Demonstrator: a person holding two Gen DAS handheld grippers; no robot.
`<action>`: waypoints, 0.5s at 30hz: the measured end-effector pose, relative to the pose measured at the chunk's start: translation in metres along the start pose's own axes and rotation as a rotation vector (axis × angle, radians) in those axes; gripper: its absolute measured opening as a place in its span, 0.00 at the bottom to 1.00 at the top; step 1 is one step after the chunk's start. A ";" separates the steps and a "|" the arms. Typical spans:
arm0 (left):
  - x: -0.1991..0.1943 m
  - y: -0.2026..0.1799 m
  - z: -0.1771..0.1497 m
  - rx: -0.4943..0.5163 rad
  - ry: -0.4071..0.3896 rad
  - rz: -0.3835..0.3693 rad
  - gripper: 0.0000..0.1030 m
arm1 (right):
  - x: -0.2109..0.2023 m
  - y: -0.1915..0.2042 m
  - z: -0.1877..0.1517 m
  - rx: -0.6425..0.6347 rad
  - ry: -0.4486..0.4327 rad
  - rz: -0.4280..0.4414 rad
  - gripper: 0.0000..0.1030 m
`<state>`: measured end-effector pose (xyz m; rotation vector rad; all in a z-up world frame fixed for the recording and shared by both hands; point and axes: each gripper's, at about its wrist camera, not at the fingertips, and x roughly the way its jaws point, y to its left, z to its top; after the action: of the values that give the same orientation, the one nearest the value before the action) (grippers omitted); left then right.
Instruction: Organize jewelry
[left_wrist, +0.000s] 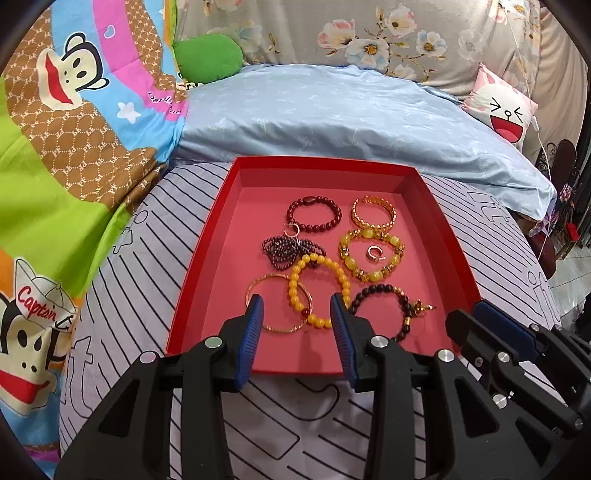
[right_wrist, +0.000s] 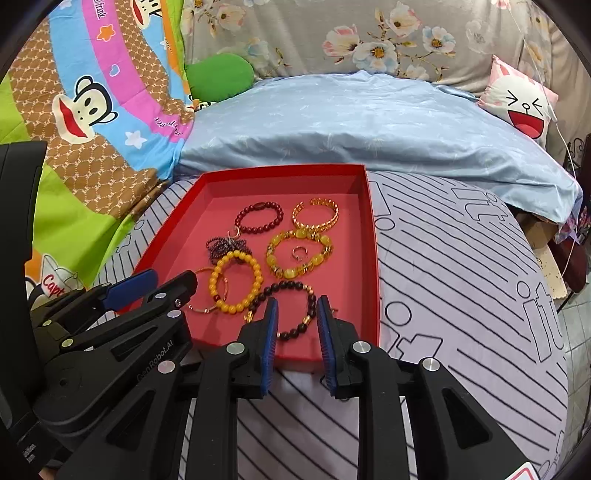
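Left wrist view
- Left gripper (left_wrist: 297, 310): fingers apart, nothing between them, poised over the near end of the tray (left_wrist: 207, 254). In my judgement, a ready stance over the jewelry.
- Tray: red, rectangular, shallow, apparently card, resting on a striped sheet (left_wrist: 155, 258) on a bed. Low walls keep the pieces together.
- Jewelry lies inside the tray, laid flat: dark red beads (left_wrist: 314, 216), gold cuff (left_wrist: 373, 213), yellow stone bracelet (left_wrist: 371, 254) with a small ring (left_wrist: 375, 254) inside its loop, purple bead cluster (left_wrist: 291, 249), amber beads (left_wrist: 319, 290) overlapping a thin bangle (left_wrist: 277, 306), black beads (left_wrist: 384, 308).
- A 2nd small ring (left_wrist: 291, 229) lies by the dark red beads.
- Right gripper (left_wrist: 495, 325) shows at the tray's right edge; fingers' state unclear here.

Right wrist view
- Right gripper (right_wrist: 293, 325): ribbed blue pads apart, empty, framing the black beads (right_wrist: 284, 306).
- Left gripper (right_wrist: 147, 288) reaches in over the tray's (right_wrist: 373, 258) left wall.
- The layout fits either a sorted tray or one awaiting sorting.
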<state>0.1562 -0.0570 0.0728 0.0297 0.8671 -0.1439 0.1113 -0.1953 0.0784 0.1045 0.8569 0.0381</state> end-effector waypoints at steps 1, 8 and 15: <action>-0.001 0.000 -0.001 0.000 -0.001 -0.001 0.40 | -0.001 0.000 -0.002 -0.002 -0.001 -0.002 0.23; -0.007 -0.002 -0.011 0.006 -0.001 0.029 0.53 | -0.004 -0.001 -0.012 -0.015 0.006 -0.028 0.27; -0.013 0.007 -0.017 -0.024 -0.015 0.053 0.75 | -0.010 -0.017 -0.018 0.045 -0.004 -0.038 0.51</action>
<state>0.1360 -0.0470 0.0721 0.0292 0.8521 -0.0839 0.0910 -0.2115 0.0724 0.1303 0.8559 -0.0166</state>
